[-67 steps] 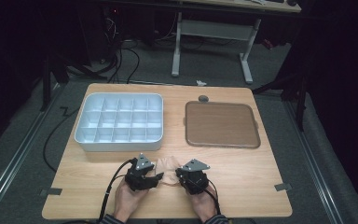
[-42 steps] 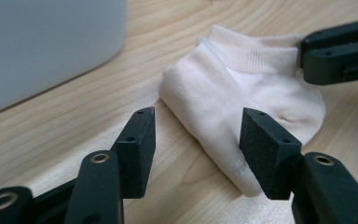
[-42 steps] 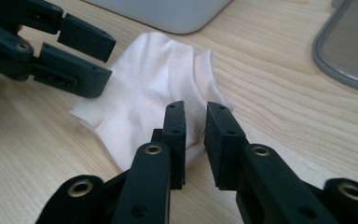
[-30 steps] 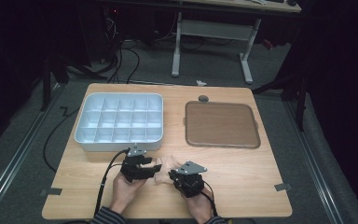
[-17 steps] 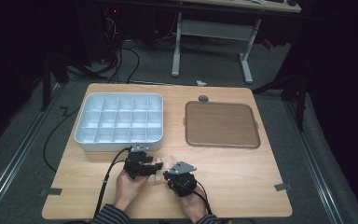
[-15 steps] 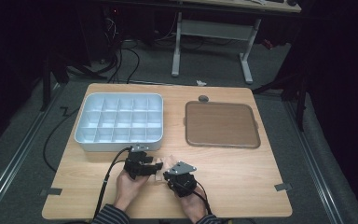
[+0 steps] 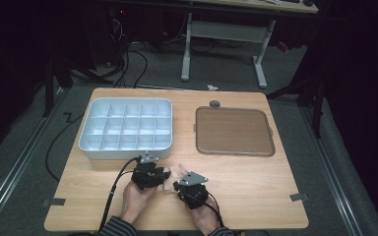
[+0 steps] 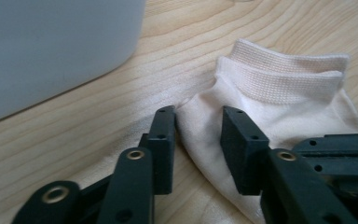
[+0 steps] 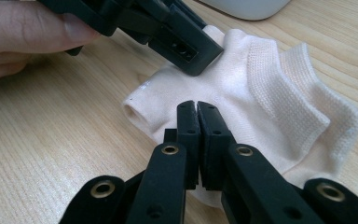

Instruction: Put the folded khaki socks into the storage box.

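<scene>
- We find a small cream-white knitted sock with a ribbed cuff (image 9: 261,88) lying on the light wooden counter (image 7: 256,182), near its front edge, between the two hands and just in front of the pale grey compartment tray (image 7: 126,129).
- Left tongs (image 8: 198,135): the jaws have just been closing; they straddle a fold of the sock's smooth body, a gap of cloth showing between them. We cannot tell whether the pads press on it yet.
- Right tongs (image 9: 197,114): jaws closed tight together, tips meeting on a pinch of the sock's fabric near its middle.
- In the right gripper view the left tongs come in from the top left, one jaw resting on the sock; part of a hand (image 9: 23,32) sits behind them.
- The ribbed cuff lies doubled, pointing away from both tongs.
- A brown flat square tray (image 7: 234,130) sits to the right of the compartment tray, well apart from the sock.
</scene>
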`<state>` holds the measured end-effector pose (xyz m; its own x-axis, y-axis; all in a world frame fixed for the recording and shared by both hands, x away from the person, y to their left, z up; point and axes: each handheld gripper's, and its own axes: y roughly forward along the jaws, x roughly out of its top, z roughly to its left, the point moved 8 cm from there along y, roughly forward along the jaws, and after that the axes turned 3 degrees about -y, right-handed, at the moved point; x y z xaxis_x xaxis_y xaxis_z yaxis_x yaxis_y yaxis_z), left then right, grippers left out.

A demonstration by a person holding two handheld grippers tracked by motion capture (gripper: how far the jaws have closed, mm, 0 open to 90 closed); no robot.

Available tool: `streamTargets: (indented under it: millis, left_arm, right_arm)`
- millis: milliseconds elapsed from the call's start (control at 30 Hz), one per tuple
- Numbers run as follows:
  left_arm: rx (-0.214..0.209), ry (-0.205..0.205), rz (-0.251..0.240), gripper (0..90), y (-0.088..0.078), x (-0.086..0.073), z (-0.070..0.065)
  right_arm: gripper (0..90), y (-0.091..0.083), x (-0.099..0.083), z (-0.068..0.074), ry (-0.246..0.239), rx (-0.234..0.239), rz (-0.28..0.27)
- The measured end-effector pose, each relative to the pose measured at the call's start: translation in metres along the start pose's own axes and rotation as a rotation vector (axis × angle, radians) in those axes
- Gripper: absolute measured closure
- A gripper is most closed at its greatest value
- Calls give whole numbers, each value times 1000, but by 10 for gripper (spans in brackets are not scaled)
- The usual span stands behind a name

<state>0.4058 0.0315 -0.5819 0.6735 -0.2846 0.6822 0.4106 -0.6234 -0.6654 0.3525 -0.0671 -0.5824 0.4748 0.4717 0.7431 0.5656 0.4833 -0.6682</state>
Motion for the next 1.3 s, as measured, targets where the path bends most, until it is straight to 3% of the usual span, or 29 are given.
streamTargets:
  millis: [400,533,700,800,933,1100,1300]
  left_arm:
    - [-59,-53,5,829,-1,-2,-2]
    - [-76,-59,4,844,-3,-3,-2]
    - [-144,-101,-32,846,-15,1,-5]
    - [-147,-84,-37,846,-21,2,-9]
    - [-177,-98,-44,847,-24,2,-11]
    - [-168,-83,-45,849,-25,2,-12]
    - [-161,-76,-38,849,-26,1,-11]
  right_arm:
    - [885,-1,-1,0,9,12,14]
    - [886,-2,-2,2,11,8,14]
    - [887,-3,-2,7,0,7,14]
    - [887,-3,-3,11,-11,10,13]
    - [888,-3,-2,16,-17,22,2]
    - [864,-5,0,17,-17,44,7]
    - [869,-17,16,7,14,12,-64]
